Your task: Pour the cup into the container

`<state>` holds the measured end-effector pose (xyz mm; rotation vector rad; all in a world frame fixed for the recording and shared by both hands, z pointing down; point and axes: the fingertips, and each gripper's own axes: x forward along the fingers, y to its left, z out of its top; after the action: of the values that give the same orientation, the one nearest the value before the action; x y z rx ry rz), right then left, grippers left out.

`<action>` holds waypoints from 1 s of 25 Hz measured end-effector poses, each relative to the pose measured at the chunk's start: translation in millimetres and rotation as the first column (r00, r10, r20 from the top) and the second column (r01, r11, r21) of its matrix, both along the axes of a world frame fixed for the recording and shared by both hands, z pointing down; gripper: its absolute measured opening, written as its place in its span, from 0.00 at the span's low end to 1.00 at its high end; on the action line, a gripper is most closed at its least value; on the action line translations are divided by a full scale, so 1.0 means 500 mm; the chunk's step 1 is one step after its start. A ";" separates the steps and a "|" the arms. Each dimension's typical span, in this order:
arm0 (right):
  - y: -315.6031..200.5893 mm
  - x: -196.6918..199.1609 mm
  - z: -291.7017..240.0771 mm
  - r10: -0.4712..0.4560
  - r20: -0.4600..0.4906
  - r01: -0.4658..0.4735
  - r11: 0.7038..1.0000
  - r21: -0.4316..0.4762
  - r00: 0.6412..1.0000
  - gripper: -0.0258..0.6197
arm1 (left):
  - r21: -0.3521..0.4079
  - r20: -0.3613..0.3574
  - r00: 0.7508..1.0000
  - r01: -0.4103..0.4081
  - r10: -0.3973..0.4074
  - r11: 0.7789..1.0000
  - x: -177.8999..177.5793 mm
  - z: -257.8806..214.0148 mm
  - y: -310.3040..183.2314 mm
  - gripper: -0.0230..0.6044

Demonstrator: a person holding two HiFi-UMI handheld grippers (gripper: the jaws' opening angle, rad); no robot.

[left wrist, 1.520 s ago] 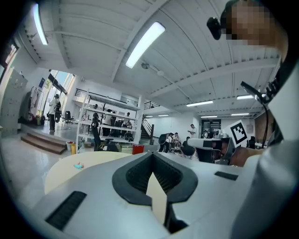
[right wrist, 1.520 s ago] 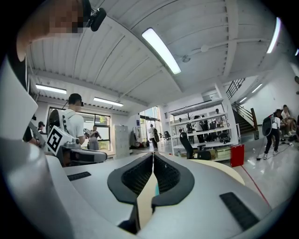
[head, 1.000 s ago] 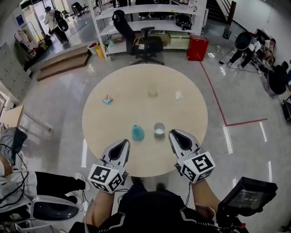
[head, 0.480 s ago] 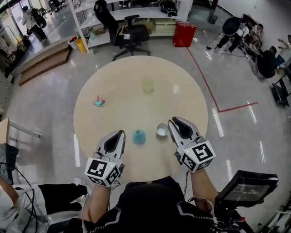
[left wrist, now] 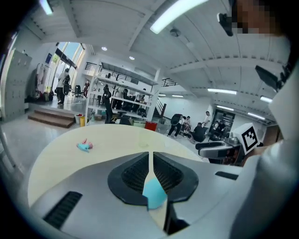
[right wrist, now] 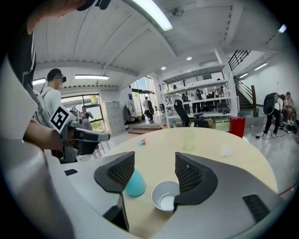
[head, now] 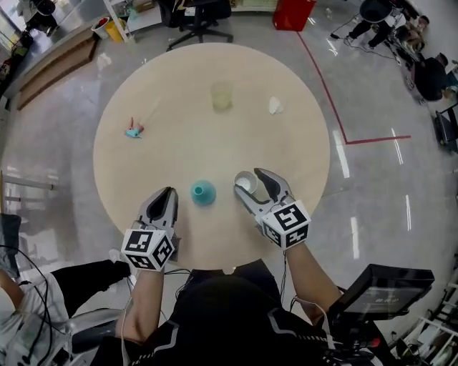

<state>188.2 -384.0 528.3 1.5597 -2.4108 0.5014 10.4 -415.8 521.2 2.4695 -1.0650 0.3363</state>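
Note:
A small white cup (head: 246,184) with white contents stands near the front of the round beige table (head: 172,86). My right gripper (head: 252,185) reaches around the cup; its jaws are opening, with the cup (right wrist: 164,197) low between them, close to the right jaw, and no pad pressing on it. A teal flask-shaped container (head: 203,191) stands just left of the cup. My left gripper (head: 169,193) rests left of that container. Its jaws are just starting to open, with only a thin slit and nothing between them. Through the slit the teal container (left wrist: 154,193) shows.
At the table's far side stand a translucent yellowish cup (head: 221,96) and a crumpled white scrap (head: 275,106). A small teal and pink object (head: 133,131) lies at the left. An office chair (head: 197,14) is beyond the table, and a dark screen (head: 386,292) sits at my lower right.
My right gripper has moved forward and left to the white cup, and its jaws have spread wide around it. The left gripper stays beside the teal container. The head view has tilted further down.

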 end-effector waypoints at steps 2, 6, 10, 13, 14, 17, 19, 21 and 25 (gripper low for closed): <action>0.010 0.010 0.067 0.005 -0.010 -0.006 0.998 -0.059 1.000 0.47 | -0.026 0.037 0.999 0.005 -0.005 1.000 -0.001 0.054 0.004 0.05; 0.019 0.031 0.153 0.017 -0.023 -0.020 0.992 -0.126 1.000 0.51 | -0.072 0.073 0.997 0.013 -0.008 0.997 0.004 0.135 0.004 0.13; 0.034 0.040 0.214 0.002 -0.032 -0.007 0.985 -0.173 0.999 0.55 | -0.109 0.093 0.995 0.042 -0.032 0.993 0.001 0.195 0.009 0.21; 0.037 0.036 0.259 -0.024 -0.039 0.016 0.980 -0.199 0.999 0.57 | -0.140 0.105 0.994 0.052 -0.037 0.989 -0.002 0.238 0.018 0.23; 0.036 0.034 0.270 -0.027 -0.040 0.018 0.980 -0.200 0.999 0.56 | -0.147 0.108 0.994 0.052 -0.036 0.988 -0.002 0.250 0.021 0.23; 0.027 0.031 0.291 -0.020 -0.045 0.012 0.983 -0.184 0.999 0.56 | -0.159 0.110 0.994 0.045 -0.027 0.986 0.000 0.276 0.024 0.23; 0.020 0.030 0.302 -0.015 -0.050 0.006 0.984 -0.178 0.999 0.56 | -0.165 0.109 0.994 0.034 -0.016 0.986 0.003 0.290 0.025 0.23; 0.014 0.028 0.310 -0.014 -0.059 0.003 0.984 -0.175 0.998 0.56 | -0.172 0.107 0.994 0.029 -0.011 0.985 0.003 0.300 0.027 0.23; 0.006 0.025 0.320 -0.009 -0.069 -0.003 0.985 -0.171 0.998 0.56 | -0.178 0.115 0.993 0.035 -0.015 0.983 -0.001 0.311 0.032 0.22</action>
<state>200.8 -380.9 688.4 1.4759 -2.2531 0.6249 9.9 -399.9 676.5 2.2979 -1.0599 0.5458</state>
